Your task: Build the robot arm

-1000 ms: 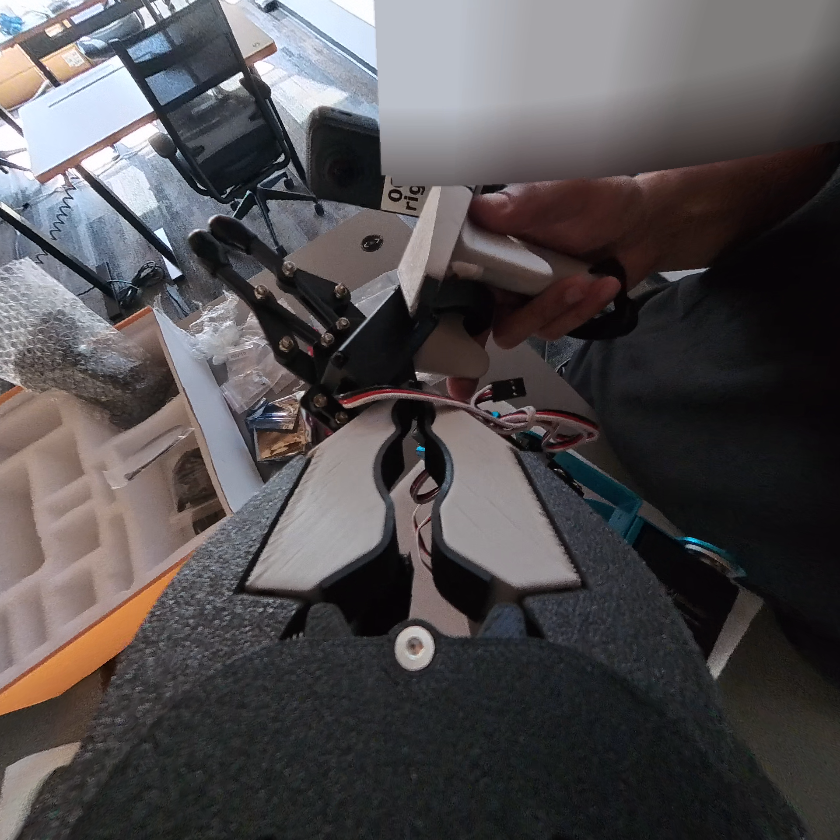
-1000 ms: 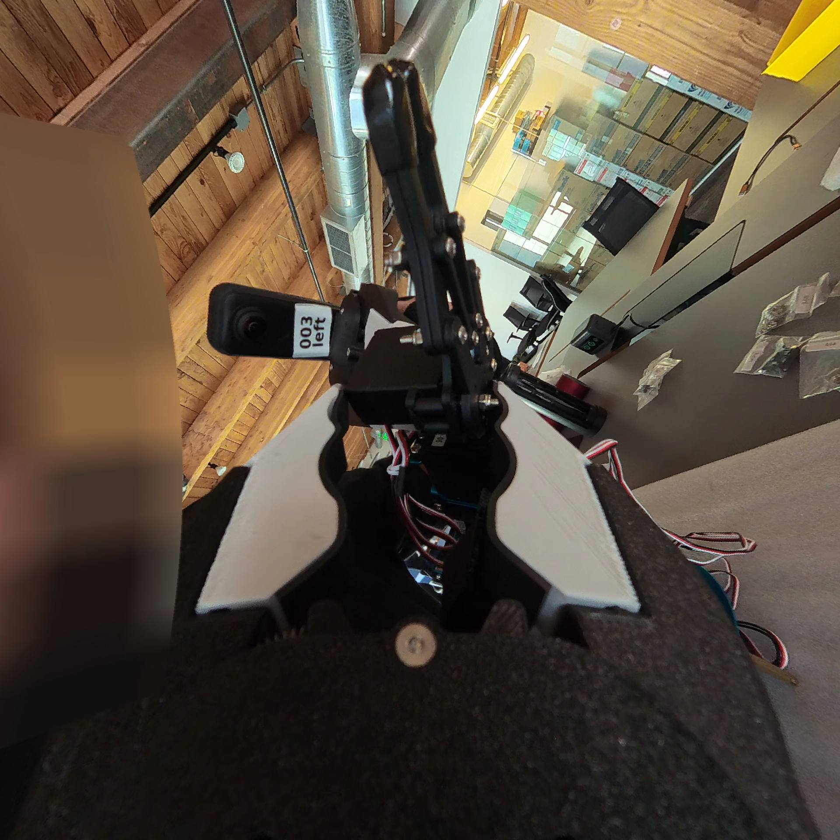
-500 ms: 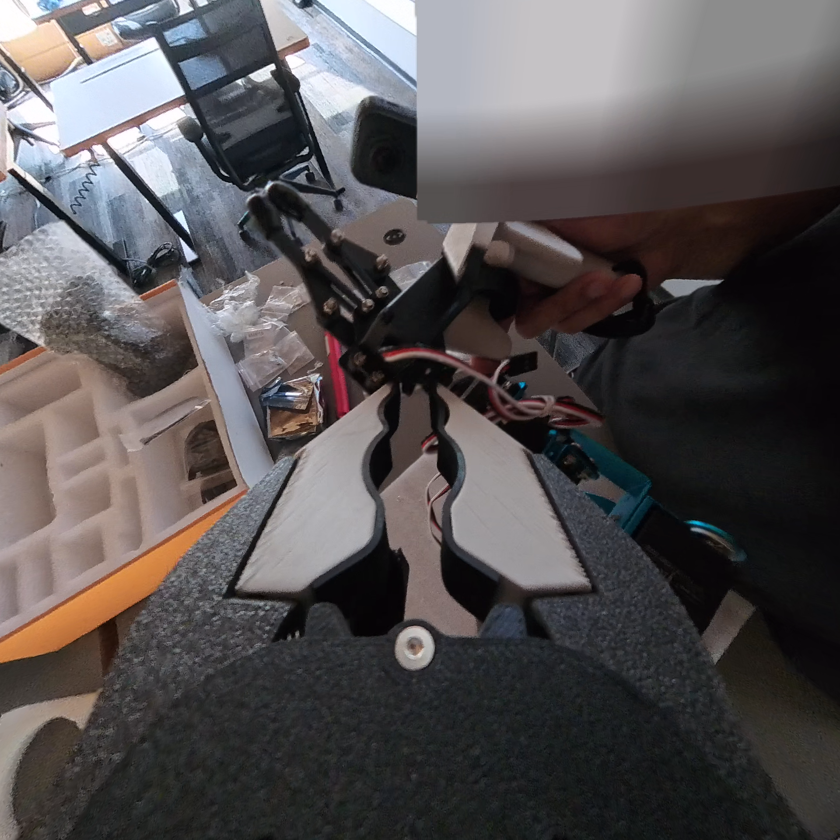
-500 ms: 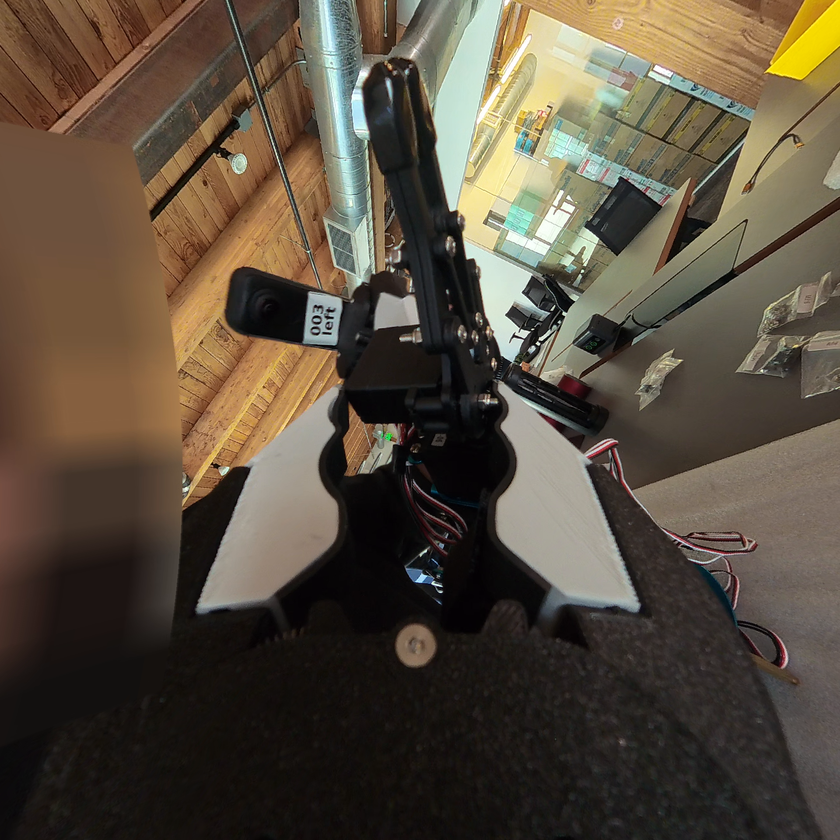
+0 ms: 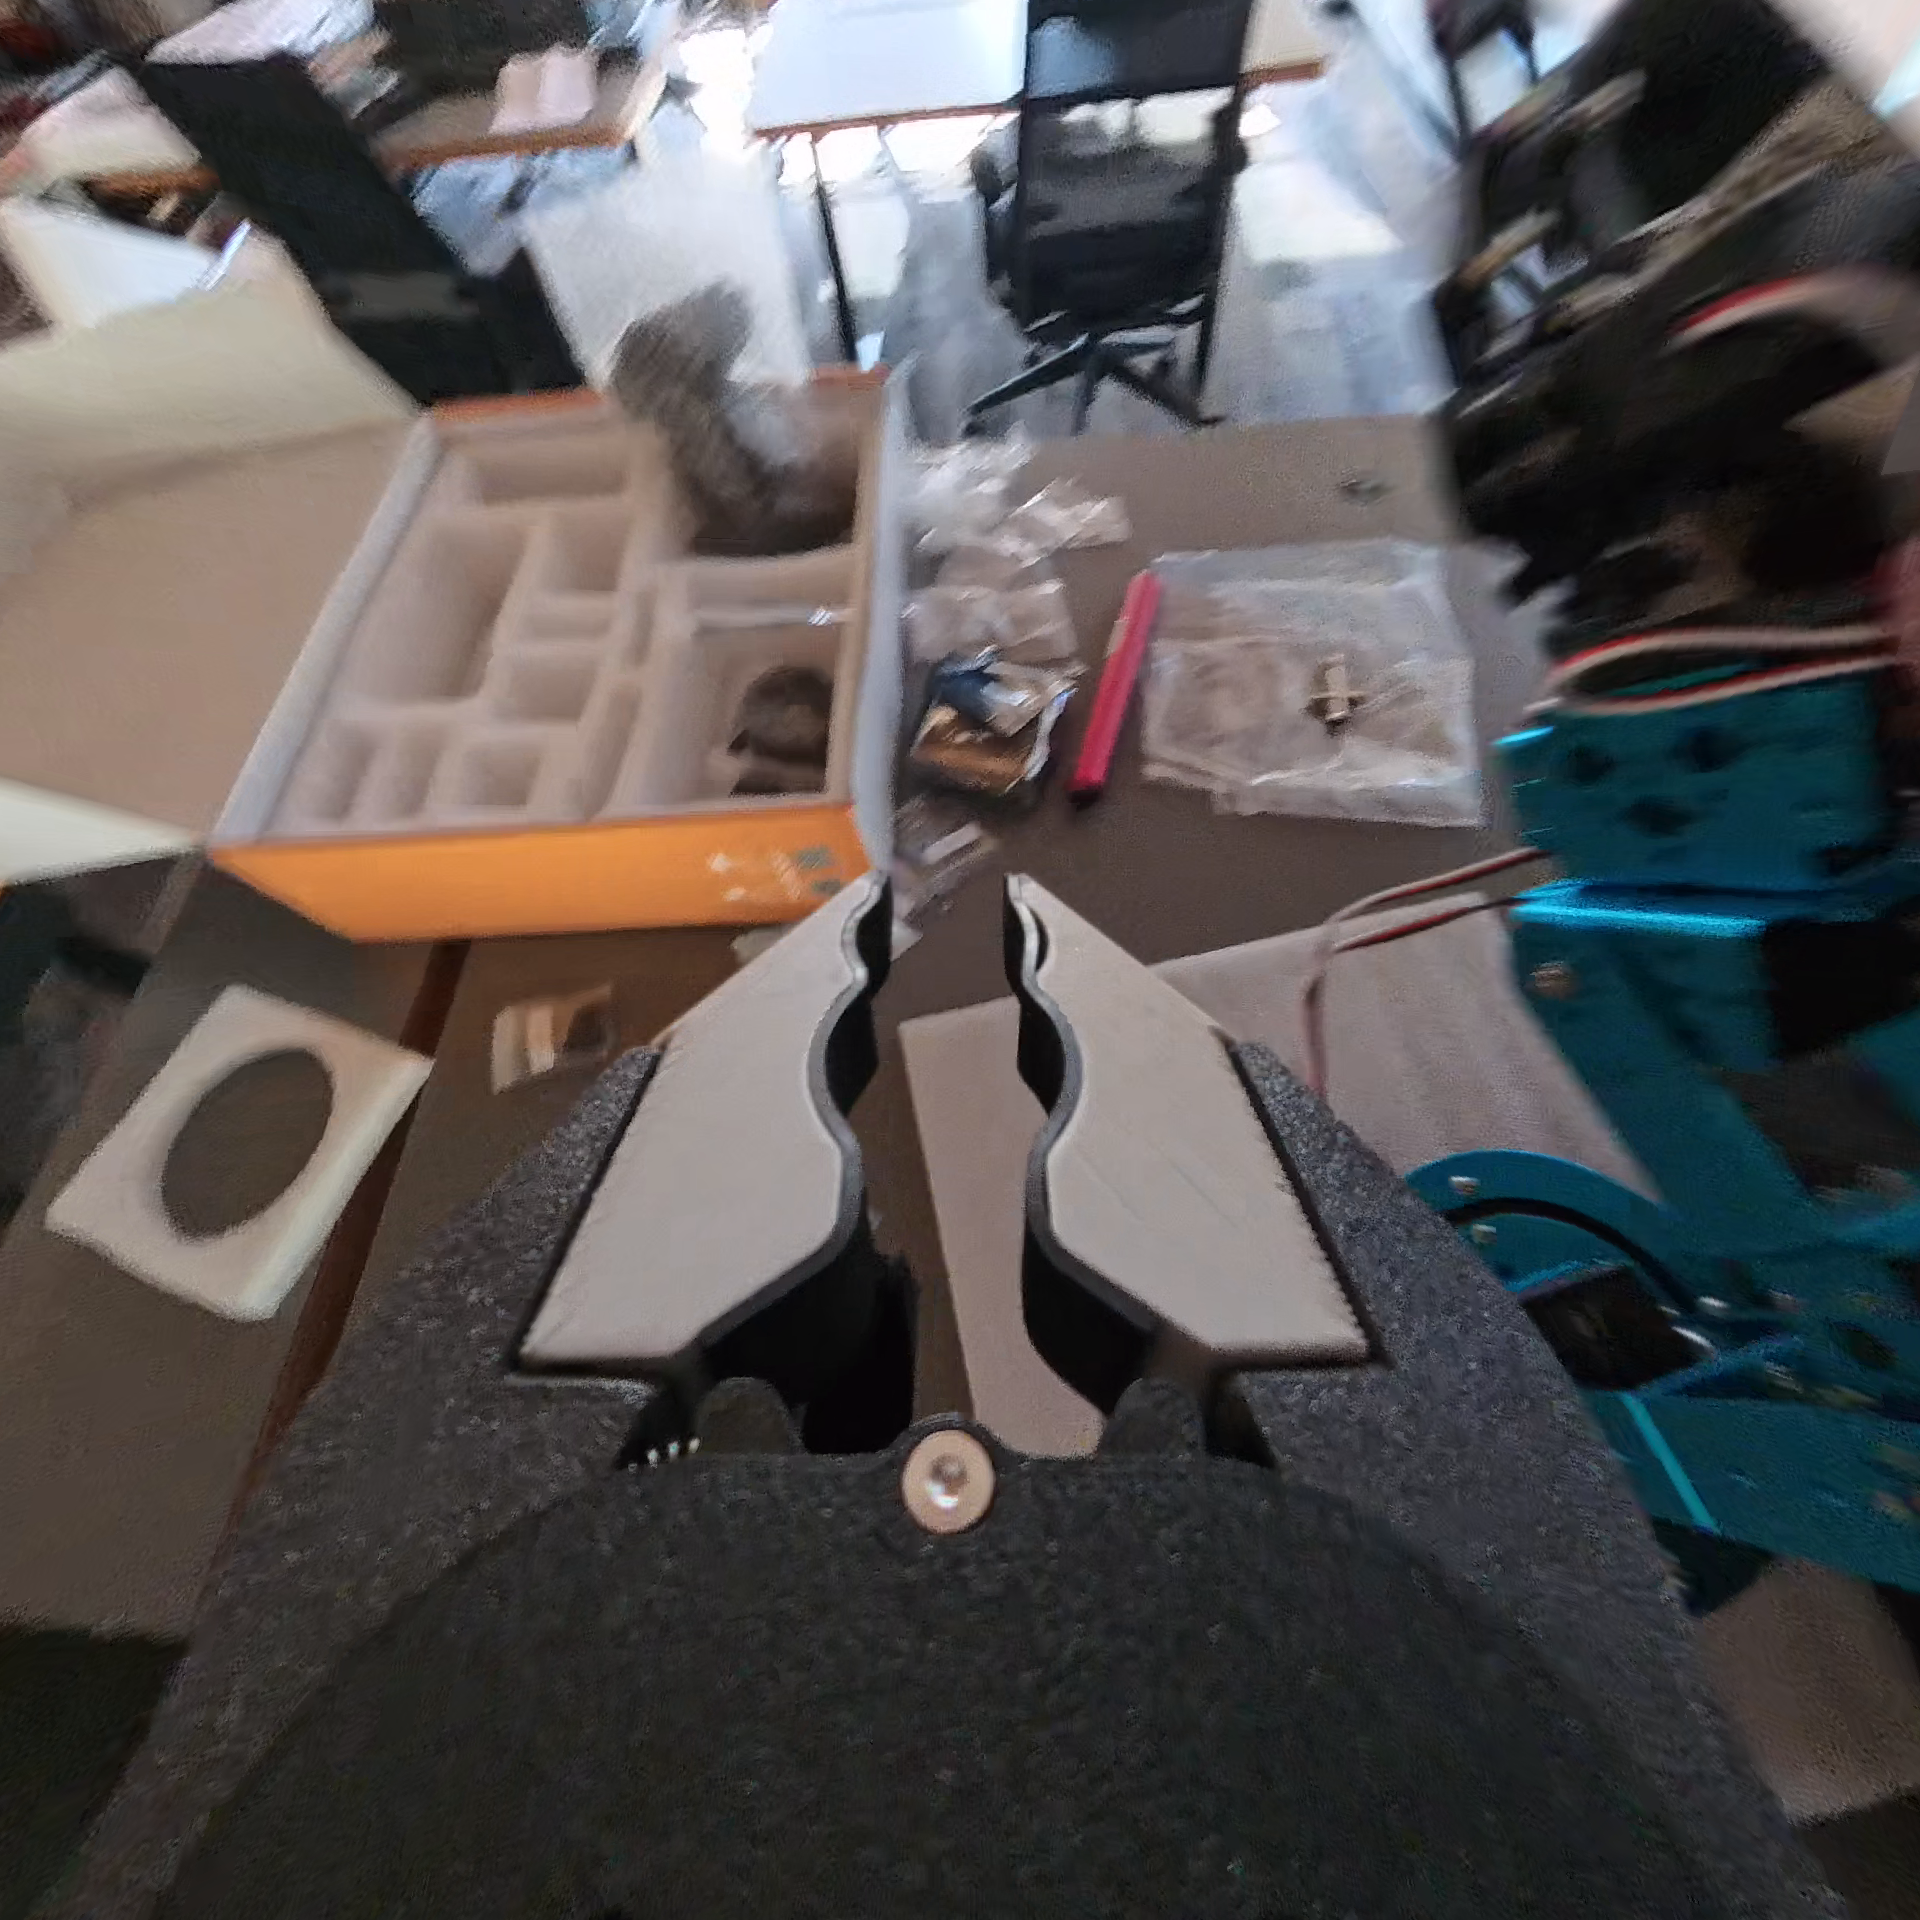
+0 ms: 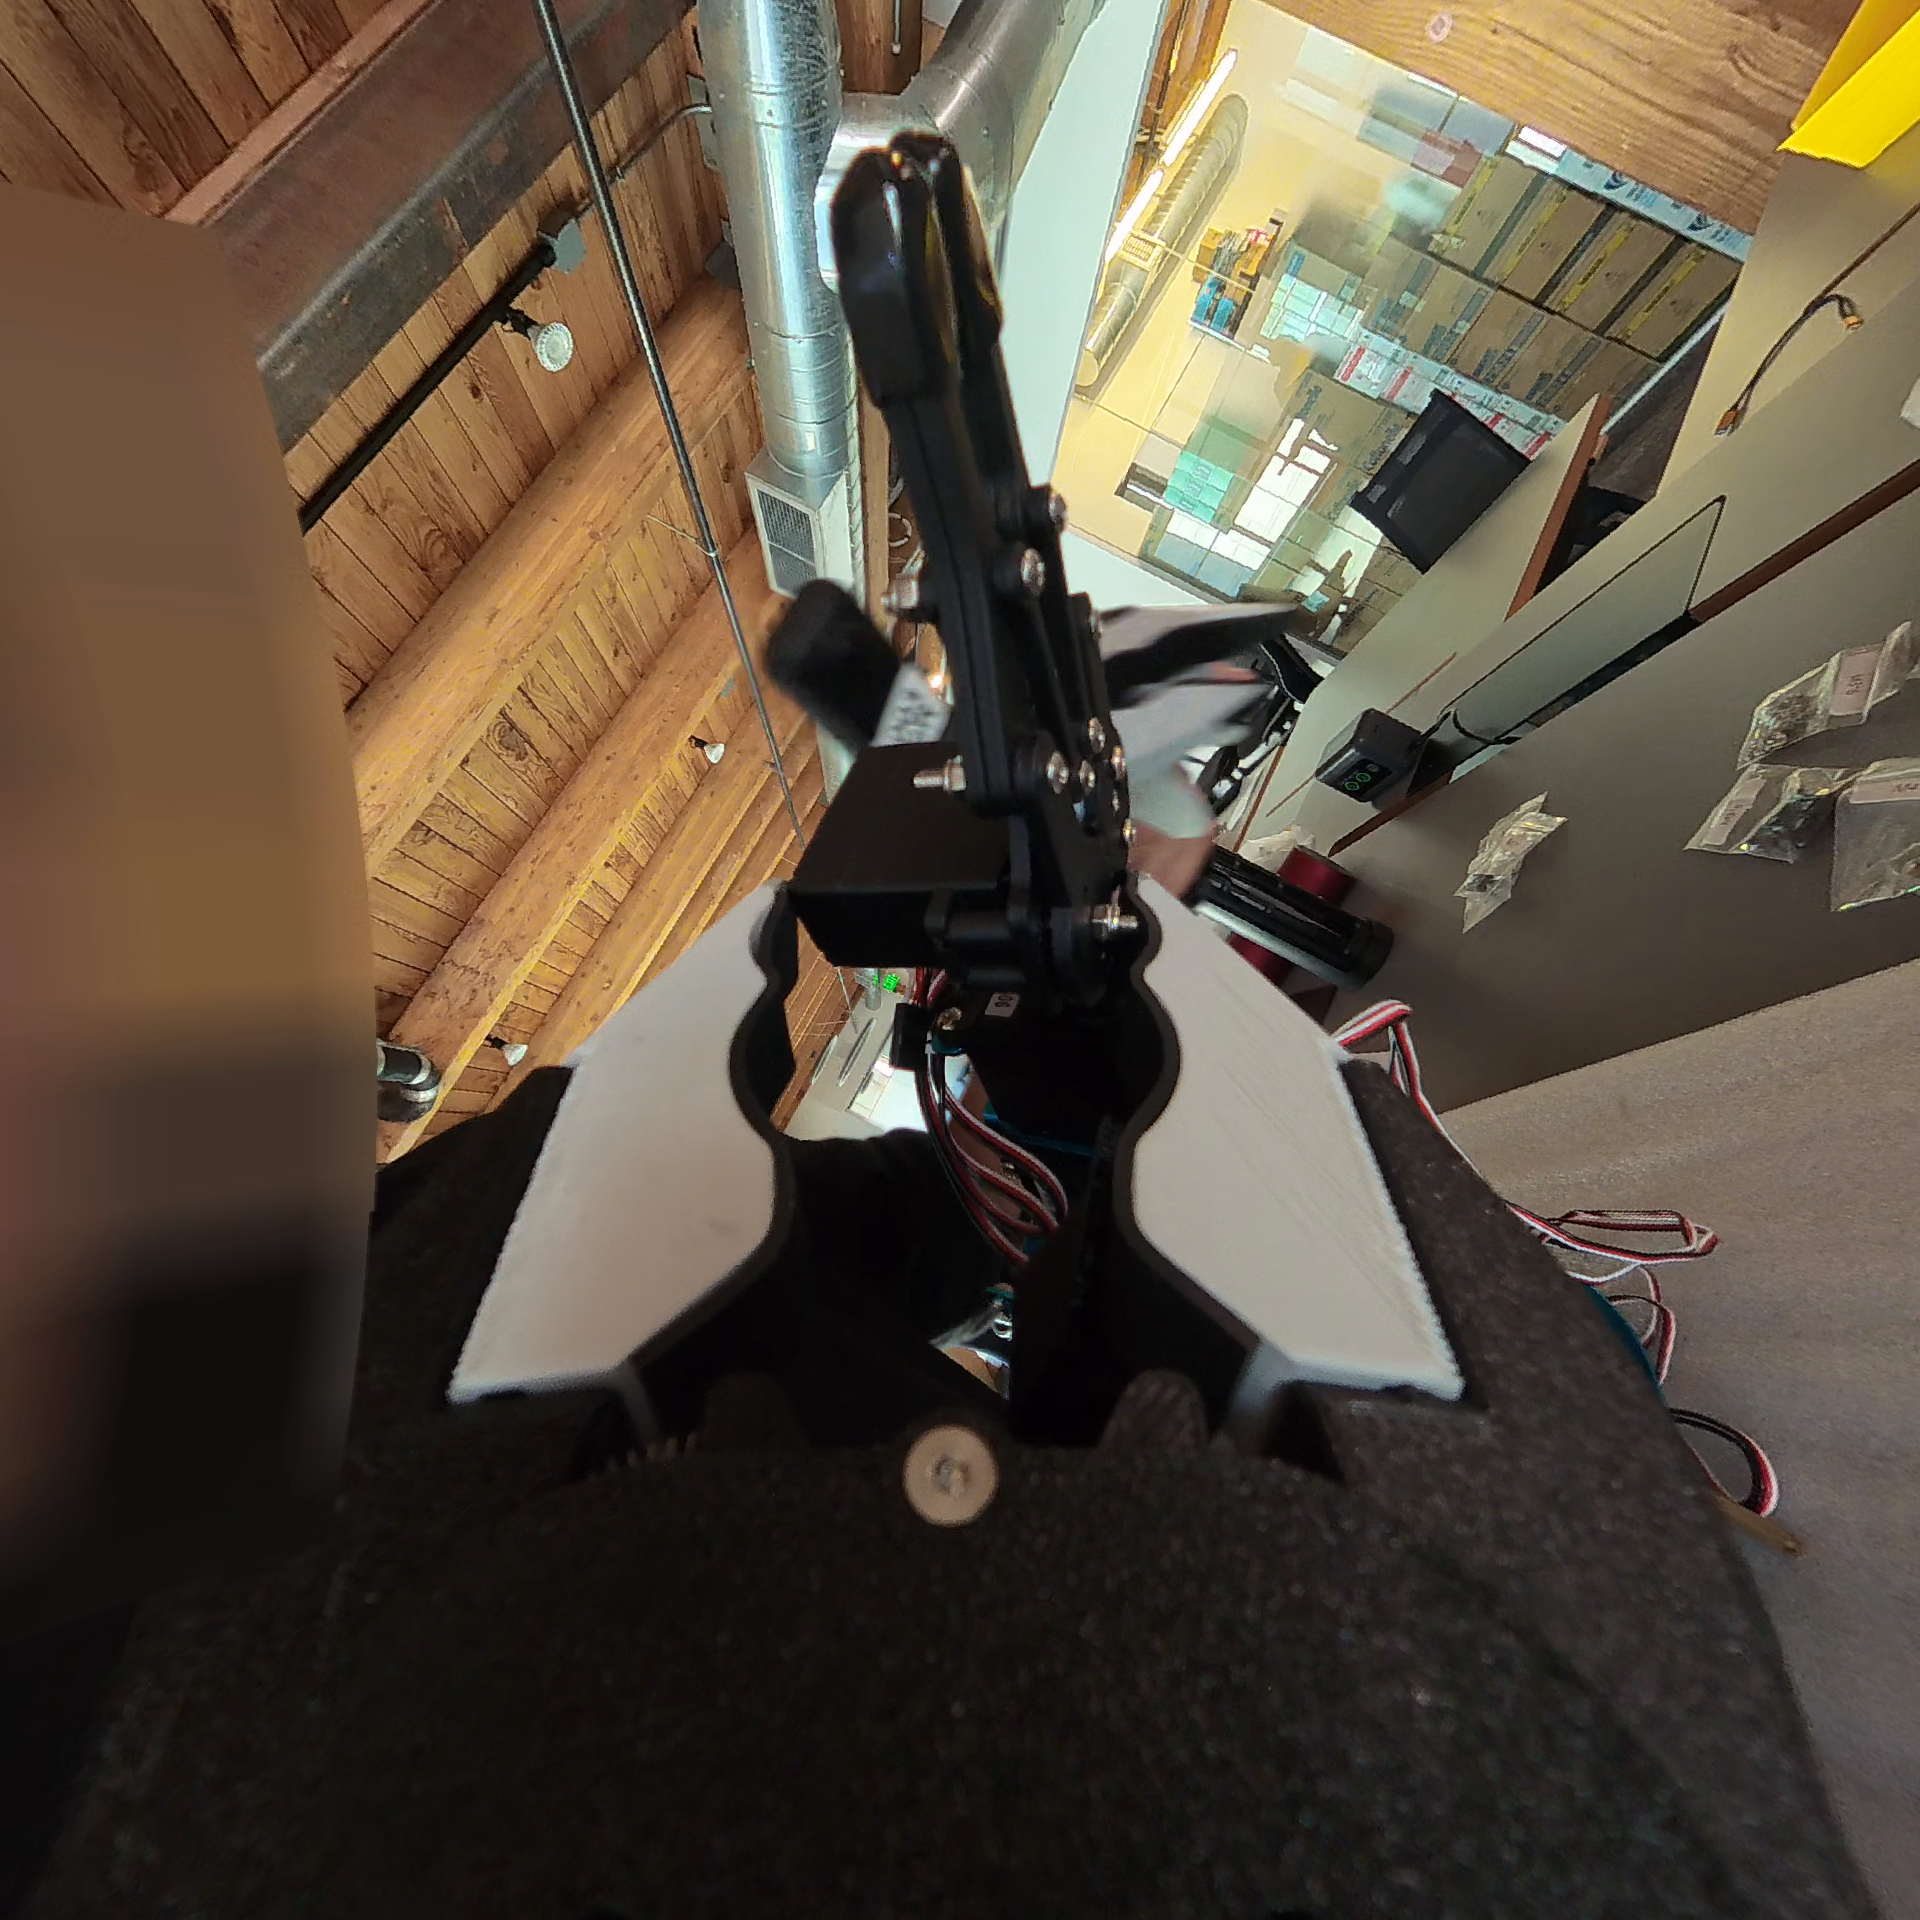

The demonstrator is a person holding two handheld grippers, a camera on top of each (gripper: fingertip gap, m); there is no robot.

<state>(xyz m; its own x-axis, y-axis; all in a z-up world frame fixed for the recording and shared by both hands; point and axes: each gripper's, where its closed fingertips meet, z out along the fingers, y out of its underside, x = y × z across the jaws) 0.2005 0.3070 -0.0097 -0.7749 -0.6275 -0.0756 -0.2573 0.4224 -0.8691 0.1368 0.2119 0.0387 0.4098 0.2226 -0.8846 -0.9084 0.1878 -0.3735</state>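
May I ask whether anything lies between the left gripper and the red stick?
Partly: small clear bags and a foil packet lie just ahead of the open left gripper, close beside the red stick.

We see a blurred office: black mesh chair [image 5: 1117, 197] on grey floor [image 5: 935, 270], white-topped desks [image 5: 883, 62] behind it, bright daylight. Looking upward, we get a wood plank ceiling [image 6: 540, 644], silver duct [image 6: 790, 260], spot lamp [image 6: 554, 343], and glass wall with stacked boxes [image 6: 1455, 260] beyond.
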